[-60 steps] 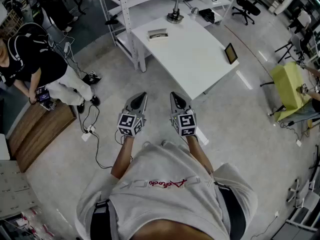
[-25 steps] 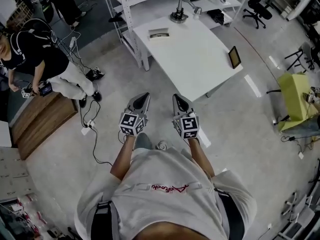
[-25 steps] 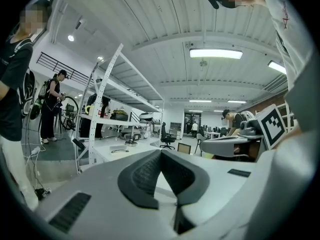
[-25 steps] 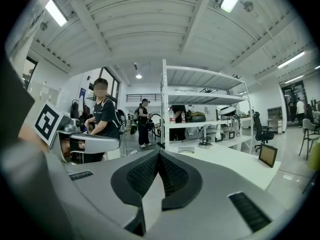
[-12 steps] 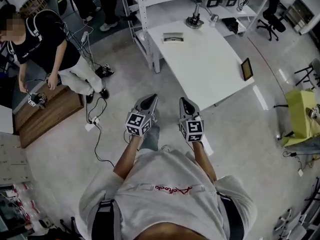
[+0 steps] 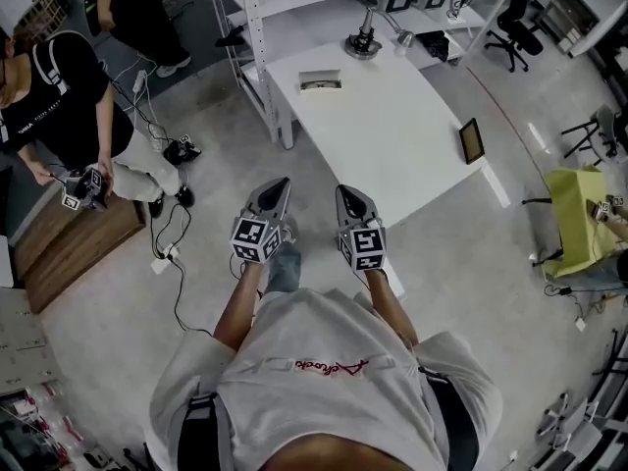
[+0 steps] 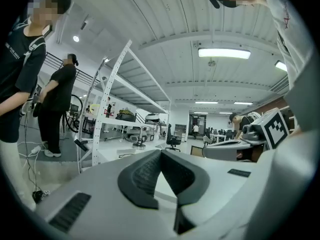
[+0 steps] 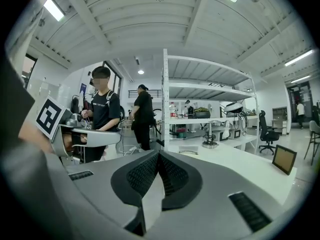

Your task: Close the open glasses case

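The glasses case [image 6: 320, 82] lies open at the far side of the white table [image 6: 392, 135]; in the right gripper view the case [image 8: 188, 152] shows small, just beyond the jaw tips. My left gripper [image 6: 277, 188] and right gripper [image 6: 345, 195] are held side by side over the floor, short of the table's near edge and pointing toward it. Both are shut with nothing between the jaws. Seen from their own cameras, the left gripper [image 7: 160, 152] and right gripper [image 8: 158, 153] have their pads meeting at the tips.
A white shelf rack [image 6: 257, 8] stands behind the table. On the table are a metal stand [image 6: 364, 42] and a small dark tablet [image 6: 472, 140]. A person [image 6: 59, 86] stands at left beside a wooden platform [image 6: 69, 243]; cables [image 6: 167, 253] trail on the floor. A yellow-green chair [image 6: 579, 204] is at right.
Both grippers have been carried forward together toward the table, still side by side and shut. The person at left has shifted position.
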`<control>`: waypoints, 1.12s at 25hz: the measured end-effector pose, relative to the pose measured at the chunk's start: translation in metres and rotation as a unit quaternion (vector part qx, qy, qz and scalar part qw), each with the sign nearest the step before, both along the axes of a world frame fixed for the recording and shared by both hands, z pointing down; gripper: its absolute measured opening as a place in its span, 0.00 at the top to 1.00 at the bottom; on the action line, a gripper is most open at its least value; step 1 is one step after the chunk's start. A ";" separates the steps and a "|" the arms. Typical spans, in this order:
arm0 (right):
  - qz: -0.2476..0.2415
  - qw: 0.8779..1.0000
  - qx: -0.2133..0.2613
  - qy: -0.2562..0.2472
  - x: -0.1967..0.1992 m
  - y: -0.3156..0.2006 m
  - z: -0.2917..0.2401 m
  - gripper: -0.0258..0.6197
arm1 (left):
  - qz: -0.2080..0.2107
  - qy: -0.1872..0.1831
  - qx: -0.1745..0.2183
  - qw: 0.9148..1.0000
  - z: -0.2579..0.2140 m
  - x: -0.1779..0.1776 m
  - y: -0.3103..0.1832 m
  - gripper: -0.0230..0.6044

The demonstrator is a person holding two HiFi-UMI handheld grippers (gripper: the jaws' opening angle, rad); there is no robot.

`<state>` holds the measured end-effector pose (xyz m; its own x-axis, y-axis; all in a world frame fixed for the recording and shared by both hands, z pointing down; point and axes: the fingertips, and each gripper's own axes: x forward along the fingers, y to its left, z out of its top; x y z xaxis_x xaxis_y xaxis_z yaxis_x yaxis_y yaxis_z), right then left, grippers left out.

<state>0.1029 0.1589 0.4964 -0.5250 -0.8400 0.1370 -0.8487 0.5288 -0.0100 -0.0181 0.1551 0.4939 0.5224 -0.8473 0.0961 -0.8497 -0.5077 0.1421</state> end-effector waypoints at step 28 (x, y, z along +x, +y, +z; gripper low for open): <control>0.069 0.997 -0.030 0.027 -0.049 -0.222 -0.010 0.91 | 0.075 0.012 -0.021 0.997 -0.006 -0.044 -0.241 0.92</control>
<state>0.0537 -0.0632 0.4864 -0.3957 -0.8928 0.2152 -0.9133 0.4072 0.0100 -0.0619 -0.0863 0.4877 0.6447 -0.7556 0.1161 -0.7615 -0.6213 0.1846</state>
